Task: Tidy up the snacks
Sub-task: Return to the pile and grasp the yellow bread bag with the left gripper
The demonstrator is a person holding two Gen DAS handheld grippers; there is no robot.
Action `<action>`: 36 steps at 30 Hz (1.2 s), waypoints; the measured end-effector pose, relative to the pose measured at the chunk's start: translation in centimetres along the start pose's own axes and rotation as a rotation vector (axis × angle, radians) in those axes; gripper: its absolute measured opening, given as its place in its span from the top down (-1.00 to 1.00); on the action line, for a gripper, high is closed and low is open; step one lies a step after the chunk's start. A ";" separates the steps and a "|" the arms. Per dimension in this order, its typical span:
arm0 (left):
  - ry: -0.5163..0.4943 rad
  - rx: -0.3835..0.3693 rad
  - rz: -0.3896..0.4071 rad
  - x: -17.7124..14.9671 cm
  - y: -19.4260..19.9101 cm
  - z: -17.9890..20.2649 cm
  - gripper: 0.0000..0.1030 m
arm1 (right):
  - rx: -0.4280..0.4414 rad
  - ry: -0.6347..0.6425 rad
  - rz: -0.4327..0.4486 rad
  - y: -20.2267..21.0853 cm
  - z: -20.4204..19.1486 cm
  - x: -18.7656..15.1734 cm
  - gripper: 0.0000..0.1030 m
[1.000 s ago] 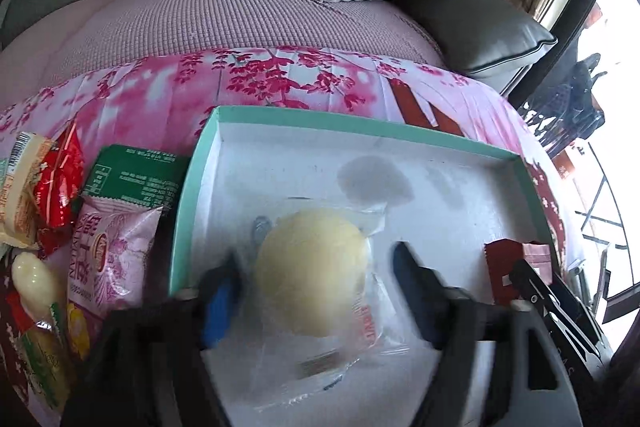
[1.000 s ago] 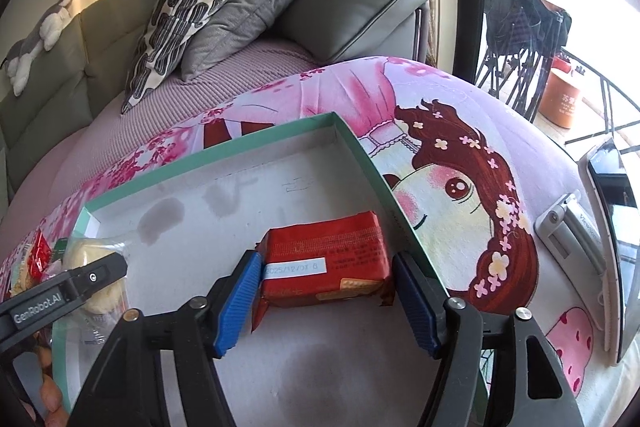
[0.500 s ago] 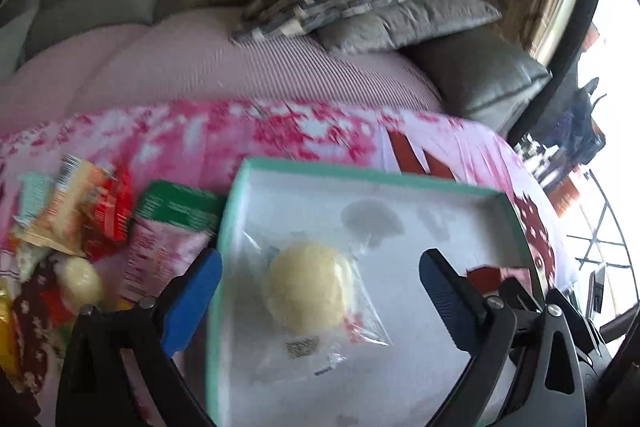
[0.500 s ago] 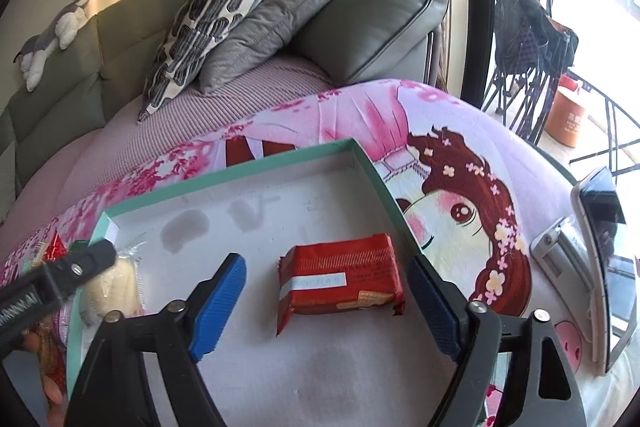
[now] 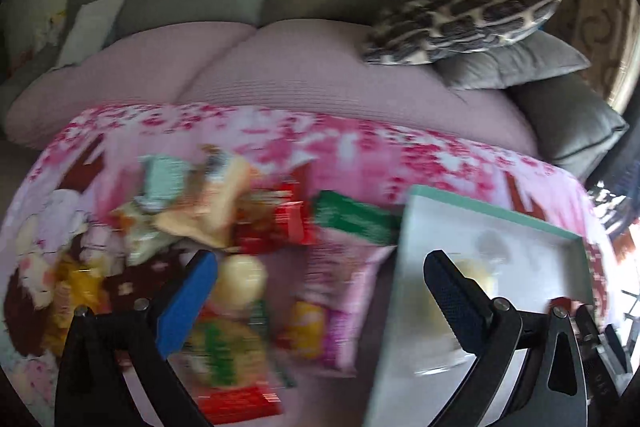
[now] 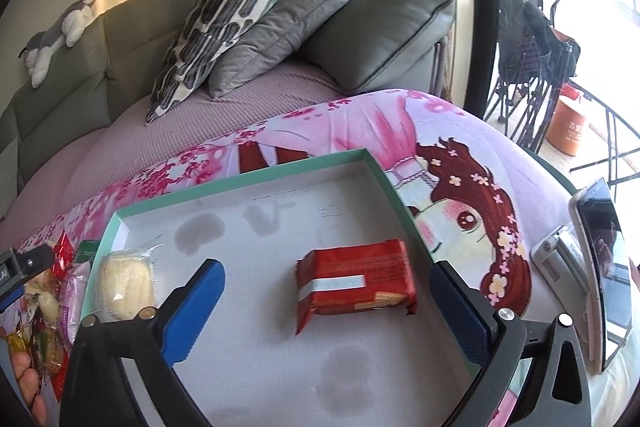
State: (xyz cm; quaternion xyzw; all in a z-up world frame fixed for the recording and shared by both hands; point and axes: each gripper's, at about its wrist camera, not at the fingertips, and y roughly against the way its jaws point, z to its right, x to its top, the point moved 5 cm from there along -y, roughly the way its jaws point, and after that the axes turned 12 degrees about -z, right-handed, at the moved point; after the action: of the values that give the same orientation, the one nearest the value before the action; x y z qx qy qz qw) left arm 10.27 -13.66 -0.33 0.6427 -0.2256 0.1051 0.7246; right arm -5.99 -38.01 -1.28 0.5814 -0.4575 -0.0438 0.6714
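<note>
- Pink printed cloth (image 6: 360,131) covers the table in front of a grey sofa (image 6: 60,67).
- A shallow card tray (image 6: 248,173) with a teal rim holds a red foil pack (image 6: 356,281) near right and a soft bun (image 6: 124,285) in clear wrap at left, well apart, probably to leave room.
- The right gripper (image 6: 326,291) is opening, the pack loose between its jaws.
- The left gripper (image 5: 320,279) stands wide and empty over the crinkly snack pile (image 5: 224,227) left of the tray, likely choosing.
</note>
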 end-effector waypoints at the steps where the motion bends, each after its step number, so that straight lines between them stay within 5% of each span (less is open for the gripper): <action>1: 0.005 0.023 0.003 -0.2 0.1 -0.9 -0.99 | 0.004 0.008 0.002 0.1 -0.5 0.0 -1.00; 15: 0.104 0.156 -0.006 -2.5 3.1 -11.5 -0.99 | 0.132 0.206 -0.024 0.8 -11.1 -2.4 -1.00; 36: 0.257 0.087 -0.085 -5.3 3.0 -21.3 -0.99 | 0.284 0.426 -0.086 1.2 -24.8 -8.9 -1.00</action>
State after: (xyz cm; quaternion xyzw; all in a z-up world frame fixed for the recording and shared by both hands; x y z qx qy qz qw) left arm 8.34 8.36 -1.70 0.6636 -0.0986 0.1654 0.7229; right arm 4.80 -13.94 -2.95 0.6849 -0.2819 0.1158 0.6618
